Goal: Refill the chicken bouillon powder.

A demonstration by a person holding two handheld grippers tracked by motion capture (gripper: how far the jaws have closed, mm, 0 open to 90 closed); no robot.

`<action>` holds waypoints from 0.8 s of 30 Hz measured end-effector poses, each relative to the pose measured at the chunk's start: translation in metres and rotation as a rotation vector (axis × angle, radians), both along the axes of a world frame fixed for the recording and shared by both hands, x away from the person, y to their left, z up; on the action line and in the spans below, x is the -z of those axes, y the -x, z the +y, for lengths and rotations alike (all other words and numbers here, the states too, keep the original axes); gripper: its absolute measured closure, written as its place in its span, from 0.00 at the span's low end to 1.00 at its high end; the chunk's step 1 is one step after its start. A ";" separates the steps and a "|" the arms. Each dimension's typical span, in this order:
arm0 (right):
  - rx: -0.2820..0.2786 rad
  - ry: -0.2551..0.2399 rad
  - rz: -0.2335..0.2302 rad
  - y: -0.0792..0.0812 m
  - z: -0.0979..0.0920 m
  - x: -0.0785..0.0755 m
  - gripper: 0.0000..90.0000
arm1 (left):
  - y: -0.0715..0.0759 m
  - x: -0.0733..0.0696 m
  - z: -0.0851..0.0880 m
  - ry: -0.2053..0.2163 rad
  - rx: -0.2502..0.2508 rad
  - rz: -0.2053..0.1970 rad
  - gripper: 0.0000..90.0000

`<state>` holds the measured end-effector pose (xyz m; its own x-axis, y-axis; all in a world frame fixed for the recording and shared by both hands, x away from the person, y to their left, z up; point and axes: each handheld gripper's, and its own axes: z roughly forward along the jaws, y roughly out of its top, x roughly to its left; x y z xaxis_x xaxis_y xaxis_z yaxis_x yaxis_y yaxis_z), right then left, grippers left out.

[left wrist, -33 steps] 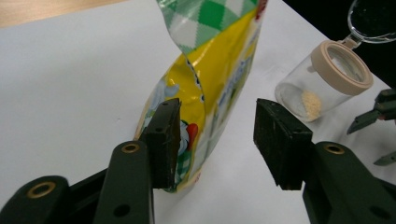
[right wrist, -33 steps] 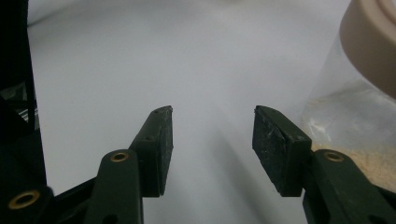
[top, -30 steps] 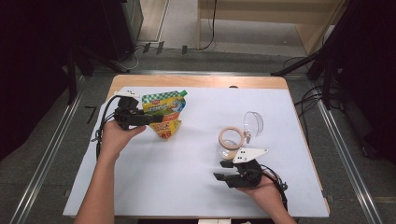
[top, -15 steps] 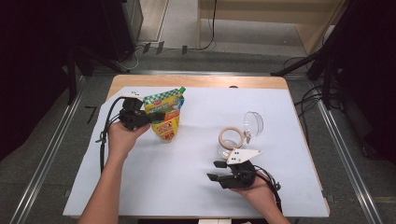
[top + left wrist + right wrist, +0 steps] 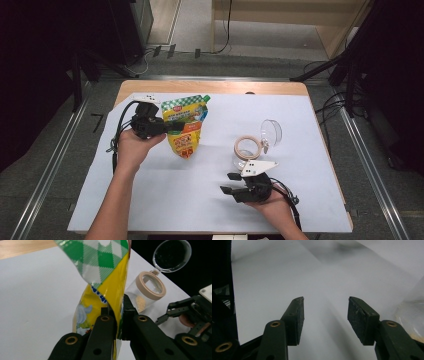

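High view: your left gripper [image 5: 172,127] sits at the left of the white sheet [image 5: 150,200], its jaws clamped on the edge of the yellow-and-green pouch [image 5: 186,127]. They have just been closing, with the pouch between them. The pouch lies toward the far left part of the sheet, green chequered top away from you, narrow end pointing toward you. Your right gripper [image 5: 229,183] rests near the front edge of the sheet at the right, jaws apart and holding nothing.

Left gripper view: the two black jaws meet on the pouch [image 5: 110,290], whose thin foil edge stands pinched between the pads [image 5: 128,307]. Beyond it lies the clear jar [image 5: 147,293] with a beige rim, on its side, a few pale crumbs inside; its hinged clear lid [image 5: 172,255] stands open. The other gripper shows at the right edge.

Right gripper view: the pads [image 5: 298,315] stand well apart over bare white sheet [image 5: 274,277]; the jar is a blur at the right edge.
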<state>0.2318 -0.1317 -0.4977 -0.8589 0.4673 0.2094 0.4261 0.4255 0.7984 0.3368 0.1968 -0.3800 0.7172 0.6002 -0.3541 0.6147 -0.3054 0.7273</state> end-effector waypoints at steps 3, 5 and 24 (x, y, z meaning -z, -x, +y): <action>0.010 -0.010 0.000 -0.001 0.001 0.000 0.55 | 0.003 -0.003 -0.003 0.013 0.026 0.013 1.00; 0.023 -0.009 0.003 -0.001 0.003 0.000 0.55 | 0.006 -0.006 -0.005 0.015 0.042 0.018 1.00; 0.086 0.015 0.005 -0.011 0.017 0.012 0.60 | 0.032 -0.026 -0.036 0.033 0.211 0.027 1.00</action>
